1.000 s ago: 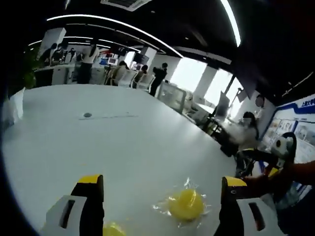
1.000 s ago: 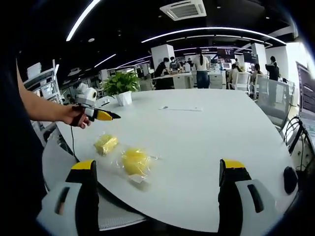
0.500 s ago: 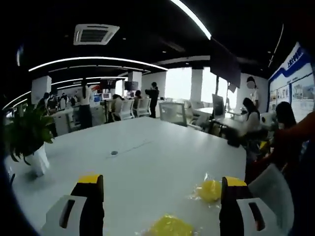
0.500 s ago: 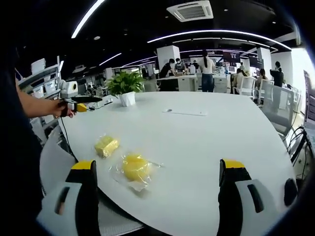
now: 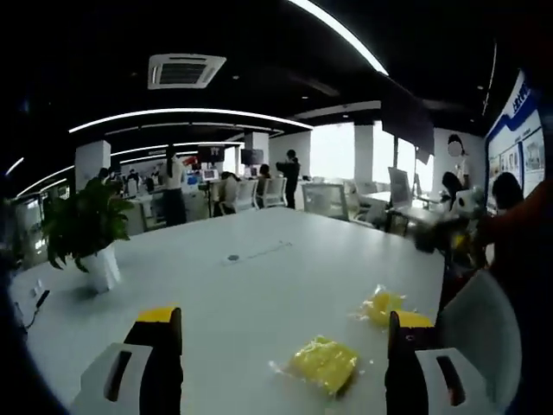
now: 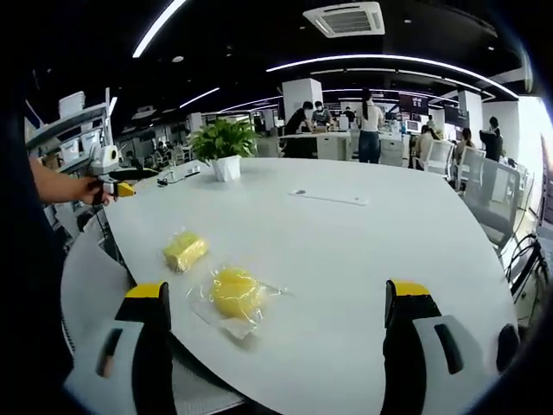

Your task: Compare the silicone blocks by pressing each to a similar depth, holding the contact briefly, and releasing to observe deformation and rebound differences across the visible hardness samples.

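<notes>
My right claw (image 6: 275, 346) stands wide and empty above the near edge of the white tabletop (image 6: 363, 251); my left claw (image 5: 281, 350) is wide and empty too. Just ahead of the right claw lies the round yellow block (image 6: 235, 292) in its clear wrap, and just beyond it, slightly left, the squarer yellow block (image 6: 185, 251). Neither is touched, so I judge no press is under way. Next I should lower one claw onto the round block and press gently. Farther off stands a potted plant (image 6: 225, 147).
</notes>
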`<action>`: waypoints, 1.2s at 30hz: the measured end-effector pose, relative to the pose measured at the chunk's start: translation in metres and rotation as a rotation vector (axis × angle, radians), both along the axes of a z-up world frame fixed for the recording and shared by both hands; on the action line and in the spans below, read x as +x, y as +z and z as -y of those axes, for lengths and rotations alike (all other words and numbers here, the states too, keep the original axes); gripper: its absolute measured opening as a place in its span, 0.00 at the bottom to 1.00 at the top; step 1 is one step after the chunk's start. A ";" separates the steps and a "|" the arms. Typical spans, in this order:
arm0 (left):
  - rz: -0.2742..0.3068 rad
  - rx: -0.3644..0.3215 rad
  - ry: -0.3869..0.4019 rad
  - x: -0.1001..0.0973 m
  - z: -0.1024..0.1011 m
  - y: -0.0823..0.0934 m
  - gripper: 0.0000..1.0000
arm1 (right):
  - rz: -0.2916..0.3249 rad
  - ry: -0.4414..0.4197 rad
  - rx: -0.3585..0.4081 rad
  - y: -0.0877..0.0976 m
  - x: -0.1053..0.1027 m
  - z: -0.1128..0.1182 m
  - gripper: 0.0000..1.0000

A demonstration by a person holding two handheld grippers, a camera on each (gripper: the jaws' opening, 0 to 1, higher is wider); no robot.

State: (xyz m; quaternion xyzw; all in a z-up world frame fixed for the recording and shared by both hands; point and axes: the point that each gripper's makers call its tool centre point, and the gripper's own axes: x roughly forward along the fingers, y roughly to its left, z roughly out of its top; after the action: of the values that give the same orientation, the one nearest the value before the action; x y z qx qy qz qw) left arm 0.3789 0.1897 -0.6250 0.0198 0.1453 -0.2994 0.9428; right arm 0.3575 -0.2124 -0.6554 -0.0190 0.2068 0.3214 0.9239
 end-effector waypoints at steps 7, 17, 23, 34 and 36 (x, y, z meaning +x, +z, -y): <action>-0.015 -0.015 0.049 -0.009 -0.021 -0.018 1.00 | 0.018 -0.036 -0.003 -0.010 0.003 0.004 0.97; -0.070 -0.061 0.108 -0.025 -0.034 -0.043 1.00 | -0.002 -0.079 0.006 -0.024 -0.005 0.012 0.97; -0.060 -0.062 0.121 -0.023 -0.033 -0.046 1.00 | -0.016 -0.085 0.004 -0.029 -0.006 0.014 0.97; -0.048 -0.067 0.127 -0.020 -0.027 -0.041 1.00 | -0.017 -0.078 0.016 -0.028 -0.001 0.012 0.97; -0.050 -0.077 0.131 -0.020 -0.026 -0.040 1.00 | -0.018 -0.078 0.023 -0.028 -0.001 0.013 0.97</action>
State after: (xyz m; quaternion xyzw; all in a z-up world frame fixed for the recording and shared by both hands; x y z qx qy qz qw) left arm 0.3591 0.2156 -0.6652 -0.0334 0.1583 -0.2426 0.9565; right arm 0.3562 -0.2254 -0.6835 0.0027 0.2118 0.2875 0.9341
